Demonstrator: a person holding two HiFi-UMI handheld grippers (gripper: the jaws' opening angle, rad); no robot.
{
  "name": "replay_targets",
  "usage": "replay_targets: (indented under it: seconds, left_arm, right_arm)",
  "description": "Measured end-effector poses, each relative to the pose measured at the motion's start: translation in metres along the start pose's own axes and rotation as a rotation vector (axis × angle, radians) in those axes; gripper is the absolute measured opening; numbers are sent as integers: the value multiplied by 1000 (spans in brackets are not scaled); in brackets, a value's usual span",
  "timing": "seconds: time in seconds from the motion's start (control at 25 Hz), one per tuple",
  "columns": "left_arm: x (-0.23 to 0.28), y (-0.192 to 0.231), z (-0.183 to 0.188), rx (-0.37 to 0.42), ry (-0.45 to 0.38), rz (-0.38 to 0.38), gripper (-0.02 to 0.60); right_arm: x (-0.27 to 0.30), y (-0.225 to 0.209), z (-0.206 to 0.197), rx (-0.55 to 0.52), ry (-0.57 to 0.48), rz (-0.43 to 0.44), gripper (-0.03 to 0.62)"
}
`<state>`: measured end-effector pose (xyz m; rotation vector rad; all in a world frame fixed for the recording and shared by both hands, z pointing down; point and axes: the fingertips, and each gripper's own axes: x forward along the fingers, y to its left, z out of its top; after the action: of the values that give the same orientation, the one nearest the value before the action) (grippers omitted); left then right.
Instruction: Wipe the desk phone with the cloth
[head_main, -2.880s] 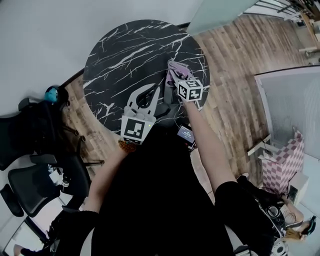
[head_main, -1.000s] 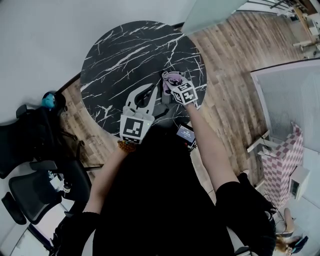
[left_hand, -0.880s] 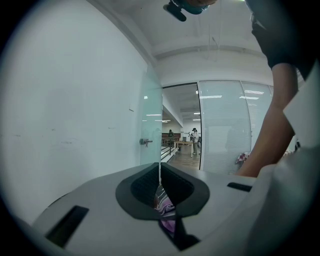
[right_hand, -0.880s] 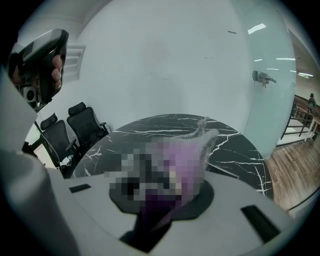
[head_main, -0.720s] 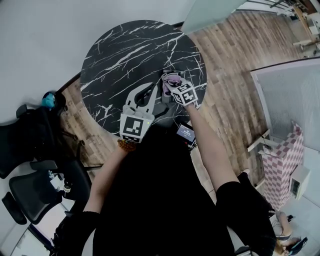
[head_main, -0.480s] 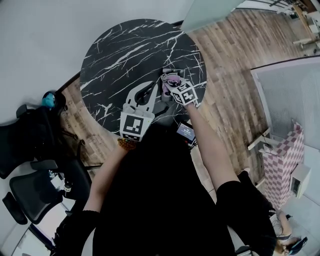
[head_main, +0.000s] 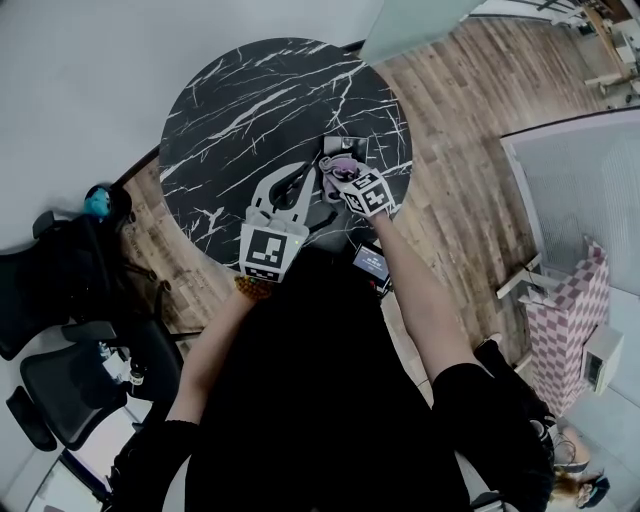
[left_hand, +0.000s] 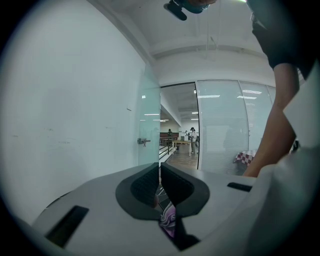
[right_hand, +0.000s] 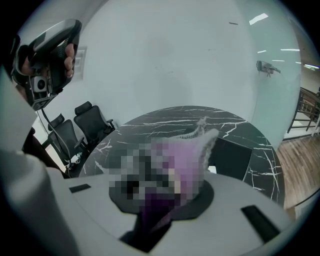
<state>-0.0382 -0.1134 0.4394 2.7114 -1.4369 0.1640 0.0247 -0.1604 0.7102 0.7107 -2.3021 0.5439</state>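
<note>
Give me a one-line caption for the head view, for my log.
Right tongs hold a purple cloth at the dark desk phone on a round black marble table; left tongs shut alongside.

No word, number or brand name can be read anywhere. The left cube (head_main: 265, 252), at the back of the left gripper (head_main: 303, 178), carries only a black-and-white square marker pattern with no letters or digits. The right cube (head_main: 367, 192), at the back of the right gripper (head_main: 335, 165), carries the same kind of pattern. Just behind the right gripper, on the person's side, a small lit screen (head_main: 371, 266) shows marks too small to make out. In the two gripper views the walls, glass and gripper bodies bear no legible print.
</note>
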Motion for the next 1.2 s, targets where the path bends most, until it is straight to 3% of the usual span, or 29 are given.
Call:
replay_targets:
  seconds: [1.2]
  left_arm:
    - [1,-9,-6,6,19,-21,21]
  right_arm:
    - [1,35,-46,25,78,115,95]
